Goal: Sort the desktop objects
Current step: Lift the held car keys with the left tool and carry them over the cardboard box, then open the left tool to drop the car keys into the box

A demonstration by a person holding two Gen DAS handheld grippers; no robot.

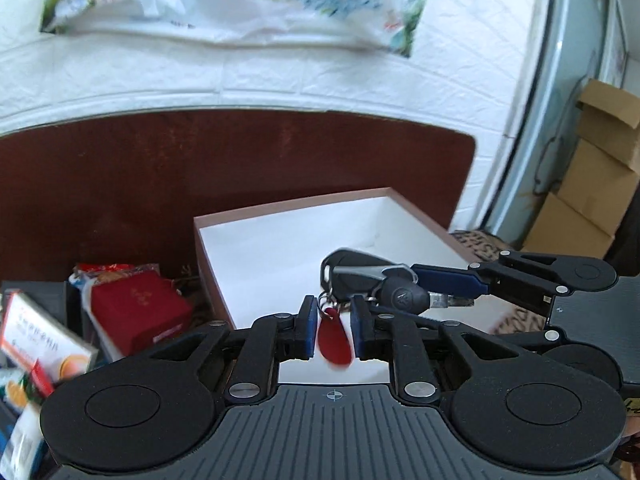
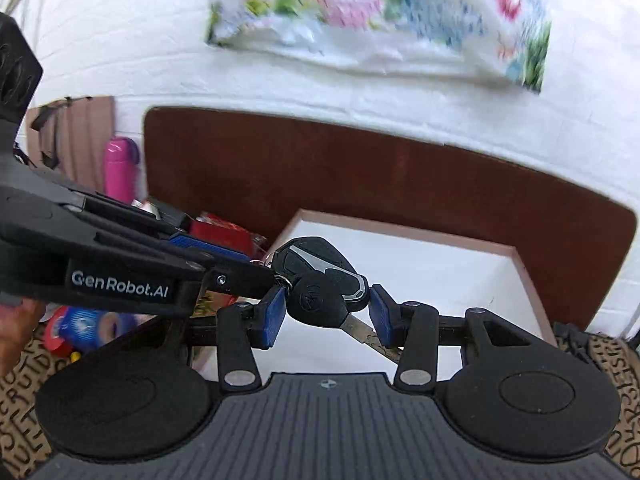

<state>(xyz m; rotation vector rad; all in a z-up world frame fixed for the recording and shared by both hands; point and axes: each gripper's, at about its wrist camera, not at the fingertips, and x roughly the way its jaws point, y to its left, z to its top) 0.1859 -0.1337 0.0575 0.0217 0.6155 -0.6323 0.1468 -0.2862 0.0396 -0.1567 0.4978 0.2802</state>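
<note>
Both tongs carry the key bunch (image 2: 320, 280) above the open box (image 1: 400, 216): left tongs (image 1: 331, 322) nearly shut on its ring, right tongs (image 2: 326, 312) half open around the black key head. Lower together, release gently.

Keys (image 2: 320, 280) above box (image 2: 516, 258)

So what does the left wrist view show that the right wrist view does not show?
Only the left wrist view shows the red tag hanging between the left claw fingers, the cardboard boxes and a red packet. Only the right wrist view shows the pink bottle and the tape rolls. Both show the bunch of keys, held by the right claw, over the white box, and the floral cloth.
</note>
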